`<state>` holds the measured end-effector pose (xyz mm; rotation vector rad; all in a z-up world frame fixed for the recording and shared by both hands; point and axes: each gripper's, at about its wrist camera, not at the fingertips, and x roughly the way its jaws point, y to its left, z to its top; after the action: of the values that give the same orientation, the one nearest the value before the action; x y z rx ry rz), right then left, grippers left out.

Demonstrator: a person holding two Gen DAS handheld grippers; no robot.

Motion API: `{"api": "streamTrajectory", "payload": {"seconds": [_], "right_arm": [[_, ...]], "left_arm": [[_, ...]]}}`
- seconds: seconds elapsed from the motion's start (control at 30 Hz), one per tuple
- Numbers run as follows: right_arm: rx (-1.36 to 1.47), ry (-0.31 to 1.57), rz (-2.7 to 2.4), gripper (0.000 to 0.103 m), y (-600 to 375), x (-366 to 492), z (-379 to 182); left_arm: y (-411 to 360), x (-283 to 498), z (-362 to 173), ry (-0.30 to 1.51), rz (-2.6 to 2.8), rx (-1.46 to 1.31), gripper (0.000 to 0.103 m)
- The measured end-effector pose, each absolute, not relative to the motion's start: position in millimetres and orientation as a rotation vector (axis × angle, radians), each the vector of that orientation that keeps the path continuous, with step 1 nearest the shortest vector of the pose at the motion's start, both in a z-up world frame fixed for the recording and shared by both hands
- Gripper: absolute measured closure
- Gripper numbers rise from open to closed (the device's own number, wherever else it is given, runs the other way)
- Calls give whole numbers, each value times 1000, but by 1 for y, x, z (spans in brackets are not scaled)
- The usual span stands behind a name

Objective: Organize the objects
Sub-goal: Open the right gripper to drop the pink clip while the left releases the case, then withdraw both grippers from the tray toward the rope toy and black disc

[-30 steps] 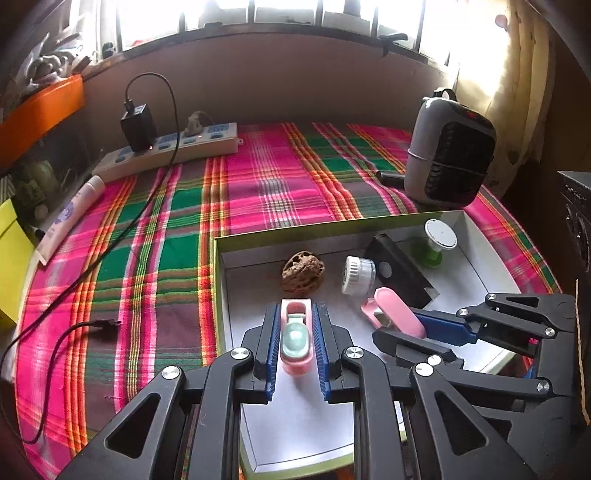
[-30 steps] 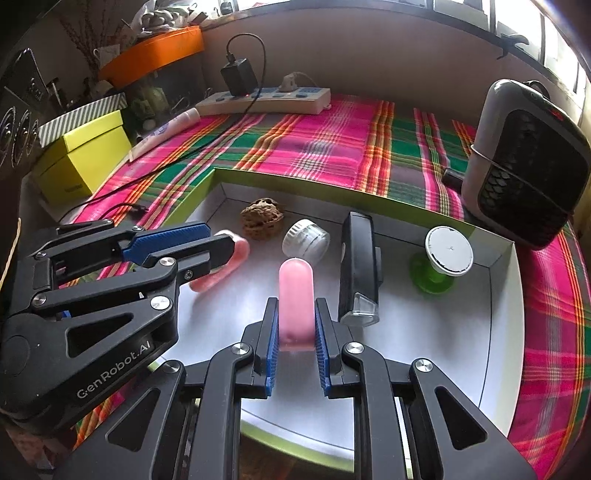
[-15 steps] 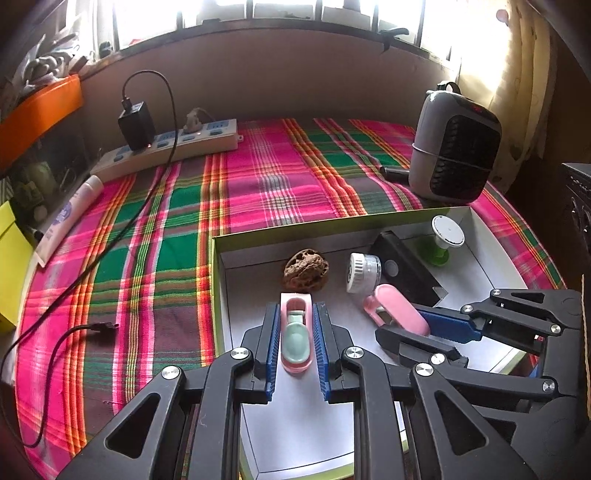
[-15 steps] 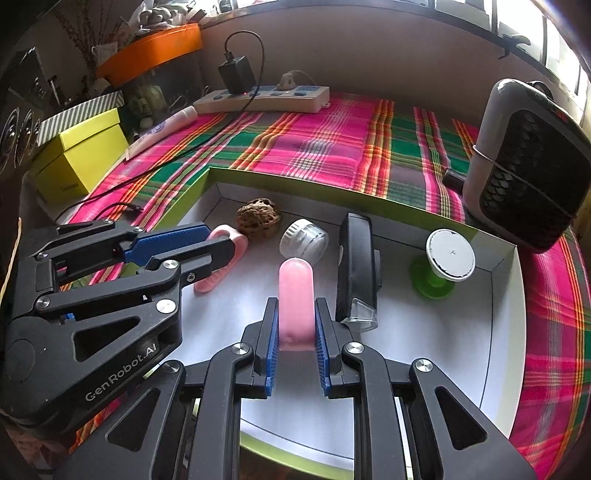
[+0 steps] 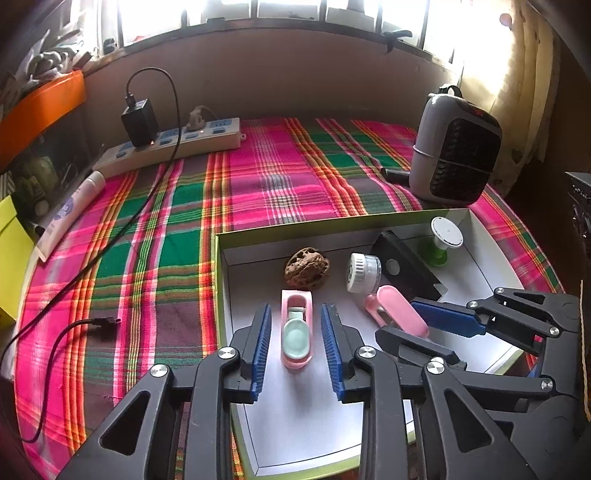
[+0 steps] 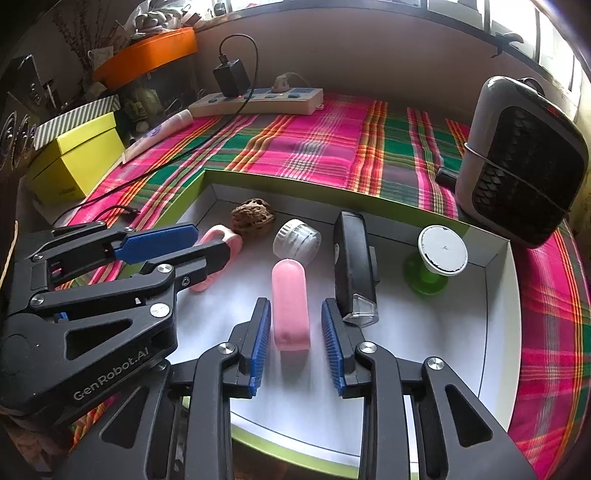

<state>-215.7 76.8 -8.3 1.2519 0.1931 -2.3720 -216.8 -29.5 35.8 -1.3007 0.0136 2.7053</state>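
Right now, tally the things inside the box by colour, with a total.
Pink: 2, the pink and mint piece and the pink cap
Brown: 1, the walnut
White: 1, the ribbed cap
Black: 1, the black block
Green and white: 1, the spool
Total: 6

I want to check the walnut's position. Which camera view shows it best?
The left wrist view: the walnut sits whole and unblocked near the tray's back wall. The right wrist view shows it too, further off to the side.

- Daylight blows out the windows (image 5: pixel 280 29) far ahead of both grippers.
- The tray floor (image 6: pixel 424 332) is evenly bright, with soft shadows.
- Fisheye bending and dark vignetting crowd every corner; focus stays sharp.
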Motion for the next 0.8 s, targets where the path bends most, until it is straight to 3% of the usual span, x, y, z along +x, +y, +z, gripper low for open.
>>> {"api": "streamTrajectory", "payload": {"seconds": [0.47,0.53,0.8], "right_arm": [[1225,171,-2394,67,81,-203,0],[1217,166,-2399,58,81,-200,2],[1191,142,-2422,57,85,-187,10]], "left_arm": [[-34,-197,50,-24,2726,-1258,71],[-36,-193,52,-31,2734,-1252,71],[-42,-175,58,-53,2746,-1232,69]]}}
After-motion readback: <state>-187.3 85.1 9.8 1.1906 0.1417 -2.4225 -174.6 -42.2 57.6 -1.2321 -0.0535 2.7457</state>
